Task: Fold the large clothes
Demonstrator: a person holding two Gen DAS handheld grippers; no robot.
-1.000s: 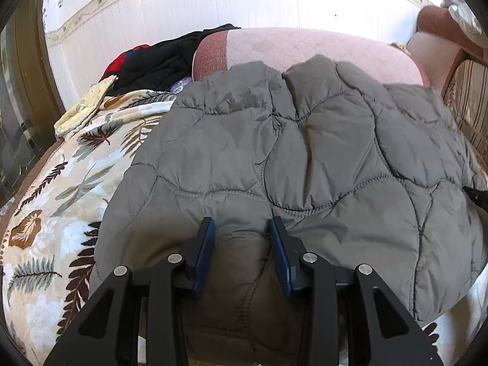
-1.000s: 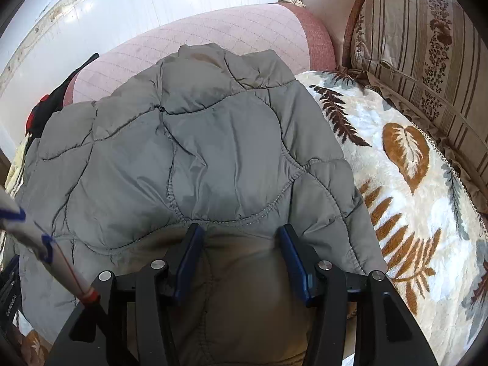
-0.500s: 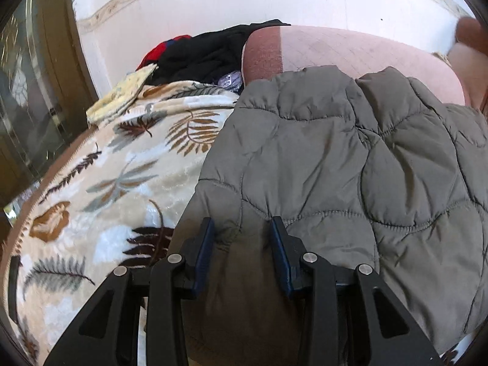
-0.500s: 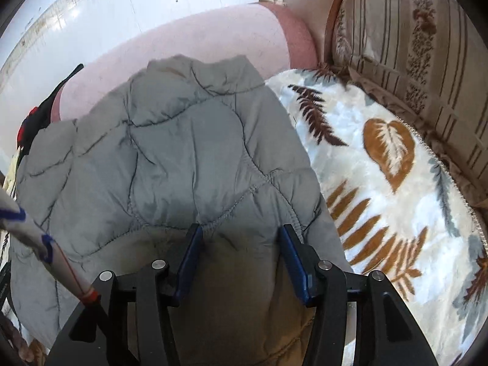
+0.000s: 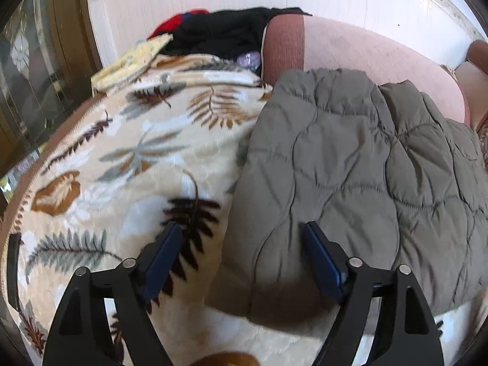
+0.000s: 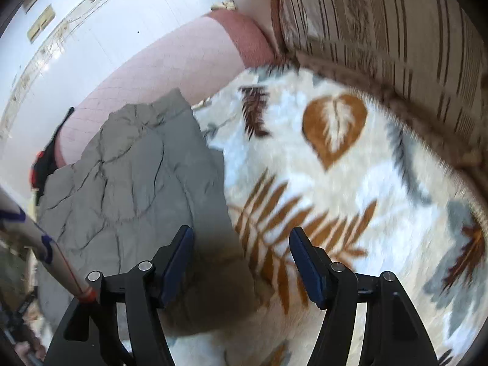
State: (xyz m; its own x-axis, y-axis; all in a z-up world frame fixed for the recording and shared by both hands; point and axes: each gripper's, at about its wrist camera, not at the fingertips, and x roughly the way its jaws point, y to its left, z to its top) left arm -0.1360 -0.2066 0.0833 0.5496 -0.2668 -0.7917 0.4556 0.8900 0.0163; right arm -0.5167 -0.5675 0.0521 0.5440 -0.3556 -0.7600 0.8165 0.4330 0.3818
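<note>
A grey quilted jacket (image 5: 350,167) lies folded on a leaf-patterned blanket (image 5: 122,158), its far end against a pink bolster (image 5: 366,52). My left gripper (image 5: 242,238) hangs over the jacket's near left corner; its jaws are opening and the blue pads stand clear of the cloth. In the right wrist view the jacket (image 6: 134,177) fills the left half. My right gripper (image 6: 241,241) is above its near right edge, jaws also opening, the edge between them but not pinched.
Black and red clothes (image 5: 225,30) and a yellow cloth (image 5: 134,61) are piled at the blanket's far left. A striped sofa back (image 6: 381,30) rises on the right. A white stick with a red band (image 6: 45,250) crosses the right view's left edge.
Both grippers let go of the jacket's near edge and opened. The left one swung left, the right one swung right, so each view now shows more blanket.
</note>
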